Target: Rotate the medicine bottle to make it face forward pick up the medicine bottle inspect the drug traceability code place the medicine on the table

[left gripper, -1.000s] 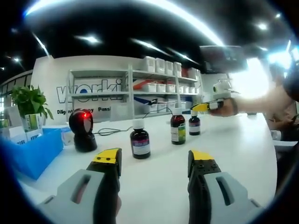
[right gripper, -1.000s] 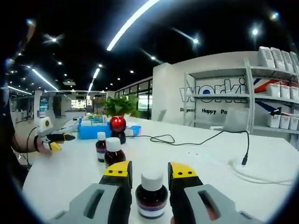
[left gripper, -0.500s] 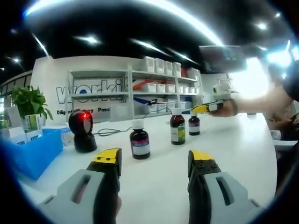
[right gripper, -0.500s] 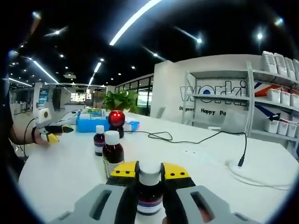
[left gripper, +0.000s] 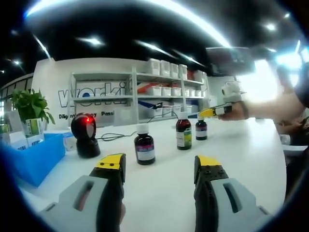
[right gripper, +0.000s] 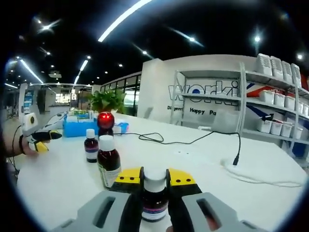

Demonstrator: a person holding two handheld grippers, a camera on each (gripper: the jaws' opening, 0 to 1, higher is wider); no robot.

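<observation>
Three dark brown medicine bottles with white caps stand in a row on the white table (left gripper: 241, 159). My right gripper (right gripper: 155, 177) is shut on the nearest one (right gripper: 155, 200), its jaws pressed to both sides below the cap. In the left gripper view this is the far bottle (left gripper: 201, 128), with the right gripper (left gripper: 214, 111) and a person's hand at its top. The middle bottle (left gripper: 183, 133) and the near bottle (left gripper: 145, 146) stand free. My left gripper (left gripper: 159, 163) hovers open over bare table, short of the row.
A black scanner (left gripper: 86, 135) with a red light stands left of the bottles, beside a blue bin (left gripper: 34, 157) and a plant (left gripper: 31, 104). A black cable (right gripper: 193, 143) runs across the table. White shelves (left gripper: 145, 89) line the back wall.
My right gripper has gone from open around the bottle to shut on it, and its view has since swung to the right. The left gripper has not moved.
</observation>
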